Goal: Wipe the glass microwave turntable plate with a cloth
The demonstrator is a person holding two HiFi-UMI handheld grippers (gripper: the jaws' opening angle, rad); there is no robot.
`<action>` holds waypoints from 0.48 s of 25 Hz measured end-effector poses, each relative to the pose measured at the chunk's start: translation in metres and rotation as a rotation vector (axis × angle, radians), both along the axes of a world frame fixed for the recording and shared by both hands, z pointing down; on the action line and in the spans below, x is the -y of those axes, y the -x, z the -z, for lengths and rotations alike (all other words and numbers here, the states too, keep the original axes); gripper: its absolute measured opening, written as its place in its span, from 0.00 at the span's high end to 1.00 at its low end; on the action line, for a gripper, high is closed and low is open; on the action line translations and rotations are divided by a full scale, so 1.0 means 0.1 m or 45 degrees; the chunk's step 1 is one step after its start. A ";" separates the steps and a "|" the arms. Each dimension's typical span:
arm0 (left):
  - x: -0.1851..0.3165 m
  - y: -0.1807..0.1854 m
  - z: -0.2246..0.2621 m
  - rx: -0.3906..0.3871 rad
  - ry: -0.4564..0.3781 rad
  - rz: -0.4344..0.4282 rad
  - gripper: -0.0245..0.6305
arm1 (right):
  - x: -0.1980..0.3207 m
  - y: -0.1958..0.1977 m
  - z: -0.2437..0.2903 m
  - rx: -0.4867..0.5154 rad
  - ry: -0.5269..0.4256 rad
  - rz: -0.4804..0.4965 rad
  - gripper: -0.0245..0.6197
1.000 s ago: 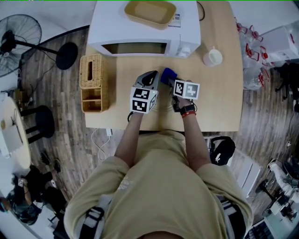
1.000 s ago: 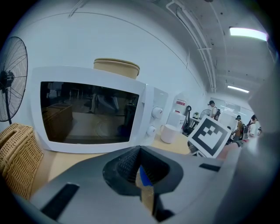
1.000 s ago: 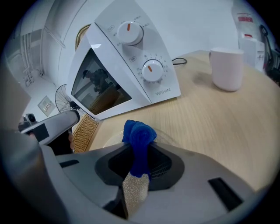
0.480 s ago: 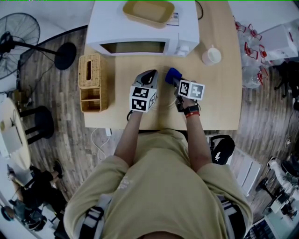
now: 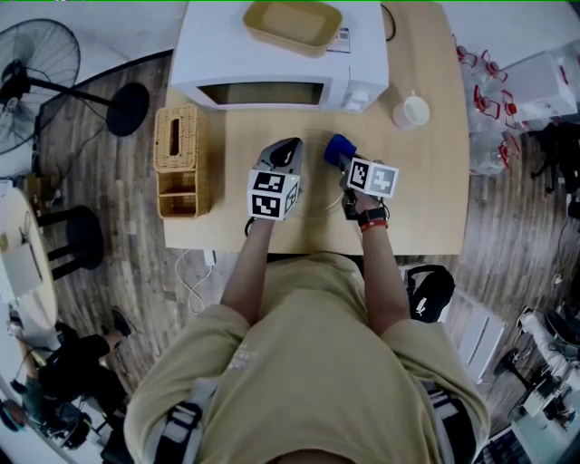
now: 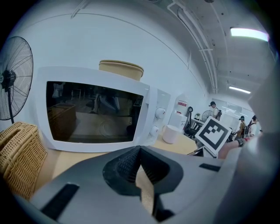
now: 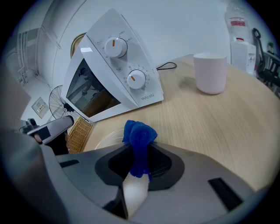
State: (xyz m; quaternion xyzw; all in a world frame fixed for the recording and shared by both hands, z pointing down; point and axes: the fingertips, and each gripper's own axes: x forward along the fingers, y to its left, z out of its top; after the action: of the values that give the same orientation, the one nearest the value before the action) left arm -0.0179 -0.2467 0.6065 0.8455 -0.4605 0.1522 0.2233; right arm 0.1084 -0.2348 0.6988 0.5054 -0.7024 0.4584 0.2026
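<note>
My right gripper (image 7: 139,154) is shut on a bunched blue cloth (image 7: 140,136), which sticks up out of its jaws. In the head view that cloth (image 5: 337,149) sits at the right gripper (image 5: 343,158), mid-table in front of the microwave. The clear glass turntable plate (image 7: 105,138) lies flat on the table just past the cloth, with only part of its faint rim showing. My left gripper (image 5: 290,148) hovers to the left of it. In the left gripper view its jaws (image 6: 140,151) meet at the tip with nothing seen between them.
A white microwave (image 5: 281,54) stands at the table's far edge with its door closed and a tan tray (image 5: 290,24) on top. A wicker tissue box (image 5: 178,161) stands at the left, a pale cup (image 5: 412,111) at the right. A fan (image 5: 36,72) stands on the floor.
The right gripper with the blue cloth has shifted to the right, away from the left gripper. The left gripper has hardly moved.
</note>
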 end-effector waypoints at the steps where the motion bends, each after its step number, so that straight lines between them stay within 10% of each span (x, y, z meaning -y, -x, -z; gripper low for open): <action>1: 0.00 0.02 0.00 -0.002 -0.001 0.006 0.93 | 0.00 0.00 0.01 -0.003 -0.001 0.001 0.82; 12: -0.05 0.40 -0.03 0.010 0.006 0.103 0.93 | 0.06 0.58 0.24 0.124 -0.046 0.087 0.82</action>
State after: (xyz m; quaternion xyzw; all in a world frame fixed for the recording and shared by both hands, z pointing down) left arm -0.0582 -0.2415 0.6095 0.8250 -0.4949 0.1476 0.2295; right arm 0.0507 -0.2412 0.6751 0.4618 -0.7365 0.4624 0.1747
